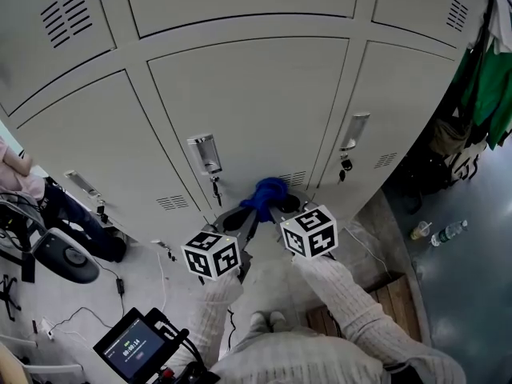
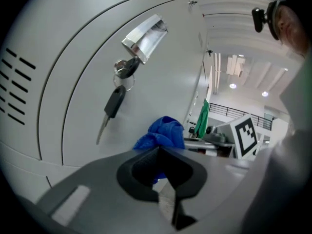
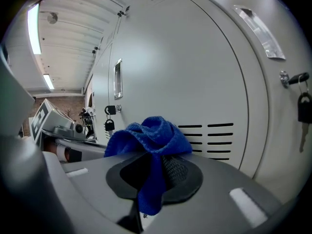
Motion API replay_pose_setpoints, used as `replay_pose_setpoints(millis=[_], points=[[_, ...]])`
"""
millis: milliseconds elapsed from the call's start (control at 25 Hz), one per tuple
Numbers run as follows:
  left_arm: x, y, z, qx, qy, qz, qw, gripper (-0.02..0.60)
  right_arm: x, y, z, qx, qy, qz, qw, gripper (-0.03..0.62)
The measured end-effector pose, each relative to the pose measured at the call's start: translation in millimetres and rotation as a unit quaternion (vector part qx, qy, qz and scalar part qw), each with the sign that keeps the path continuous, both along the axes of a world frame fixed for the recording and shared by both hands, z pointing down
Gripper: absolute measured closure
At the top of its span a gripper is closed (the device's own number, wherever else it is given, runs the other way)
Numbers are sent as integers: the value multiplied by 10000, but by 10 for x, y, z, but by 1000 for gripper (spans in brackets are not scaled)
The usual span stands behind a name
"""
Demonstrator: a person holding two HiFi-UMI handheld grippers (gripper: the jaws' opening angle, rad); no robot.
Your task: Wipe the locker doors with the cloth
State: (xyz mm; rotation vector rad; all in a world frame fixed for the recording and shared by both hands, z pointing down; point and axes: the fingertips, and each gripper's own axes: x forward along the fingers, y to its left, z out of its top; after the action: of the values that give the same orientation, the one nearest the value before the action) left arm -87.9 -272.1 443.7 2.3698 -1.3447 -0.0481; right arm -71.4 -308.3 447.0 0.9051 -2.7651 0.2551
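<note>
A bank of pale grey lockers (image 1: 240, 94) fills the head view from 9 through 12 to 2 o'clock. The middle locker door (image 1: 256, 110) faces the person, and both grippers are raised to its bottom edge. Green garments (image 1: 488, 86) hang at 3 o'clock past the end of the lockers. A small lit screen (image 1: 132, 346) stands on the floor at 7 o'clock.

The right gripper (image 1: 282, 206) sits at 5 o'clock of the blue cloth (image 1: 268, 194). Its jaws are clamped on the cloth, which bunches above the pads and hangs down between them. The left gripper (image 1: 242, 217), at 7 o'clock of the cloth, has its jaws drawn together. The cloth bulges just over their tips and a sliver of blue shows at their seam, so it appears to pinch the cloth too.

The cloth lies against the door's lower edge. The vent slots (image 1: 292, 178) are at 2 o'clock of the cloth. The metal handle (image 1: 205, 154) is at 10 o'clock, with a black-headed key (image 1: 216, 189) hanging below it.
</note>
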Motion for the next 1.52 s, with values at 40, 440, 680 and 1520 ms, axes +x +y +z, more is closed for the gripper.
replay_pose_setpoints(millis=[40, 440, 680, 1520], points=[[39, 11, -34, 39, -20, 41, 10000, 578, 33, 8, -30, -21, -14, -10, 10000, 548], [580, 8, -1166, 1374, -603, 886, 9847, 578, 561, 57, -1260, 1273, -333, 21, 9913, 546], [789, -97, -2066, 2437, -851, 1030, 9606, 578, 799, -33, -2200, 2243, -729, 267, 9714, 546], [962, -231, -3141, 3395, -1113, 966, 9290, 580, 991, -204, -3273, 3008, -1099, 562, 9457, 546]])
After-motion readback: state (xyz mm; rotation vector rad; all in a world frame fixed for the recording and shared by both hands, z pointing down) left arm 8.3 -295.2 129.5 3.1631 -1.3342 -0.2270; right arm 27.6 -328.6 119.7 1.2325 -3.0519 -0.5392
